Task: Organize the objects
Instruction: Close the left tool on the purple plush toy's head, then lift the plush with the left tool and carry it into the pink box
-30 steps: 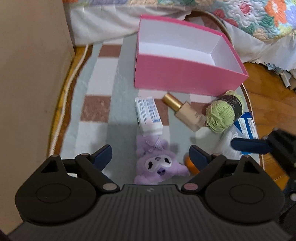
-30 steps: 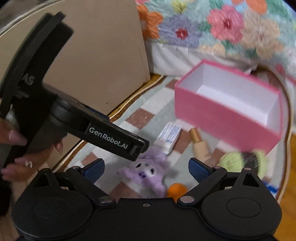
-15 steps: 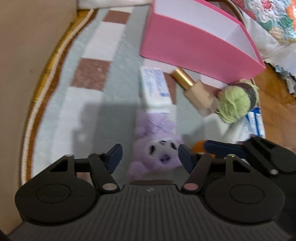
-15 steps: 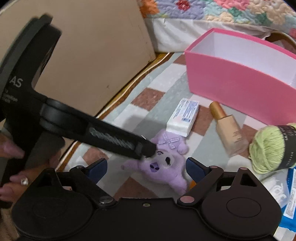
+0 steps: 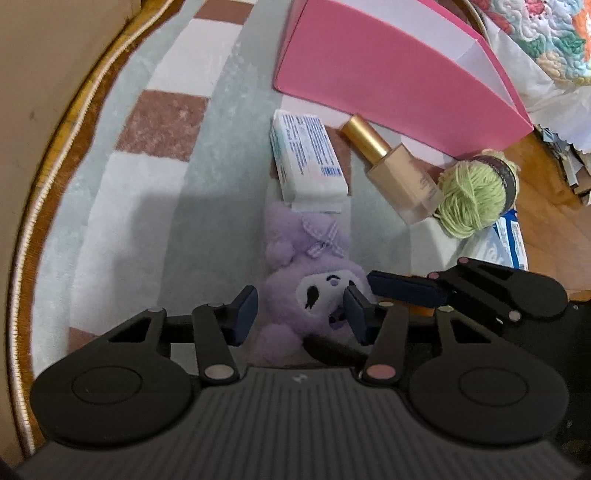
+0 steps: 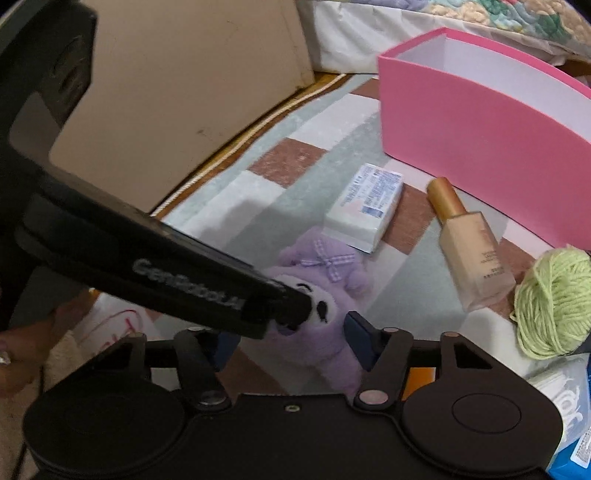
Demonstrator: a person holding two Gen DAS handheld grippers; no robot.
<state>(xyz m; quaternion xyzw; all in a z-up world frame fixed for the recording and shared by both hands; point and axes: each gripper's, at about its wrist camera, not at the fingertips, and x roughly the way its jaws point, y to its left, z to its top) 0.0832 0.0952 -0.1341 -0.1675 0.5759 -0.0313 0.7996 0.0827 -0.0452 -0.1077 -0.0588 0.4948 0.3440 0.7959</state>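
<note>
A purple plush toy [image 5: 303, 295] lies face up on a checked rug [image 5: 162, 192] on the floor. The left tongs [image 5: 301, 312] are lowered over it, half open, one blue pad on each side of the toy's head; whether the pads press it cannot be told. The right tongs [image 6: 291, 339] are also around the toy from the other side, open about as wide, with its body between the pads.

Just beyond the toy's feet lies a white and blue packet [image 5: 306, 162], touching it. Beside the packet is a beige foundation bottle [image 5: 397, 170] with a gold cap, lying on its side. A ball of green yarn [image 5: 476, 192] rests against the bottle's base. Behind these stands an open pink box [image 5: 388, 81] with a white inside. A small orange object [image 6: 417, 376] shows under the right tongs, mostly hidden. A flowered quilt [image 5: 546, 33] hangs beyond the box.
</note>
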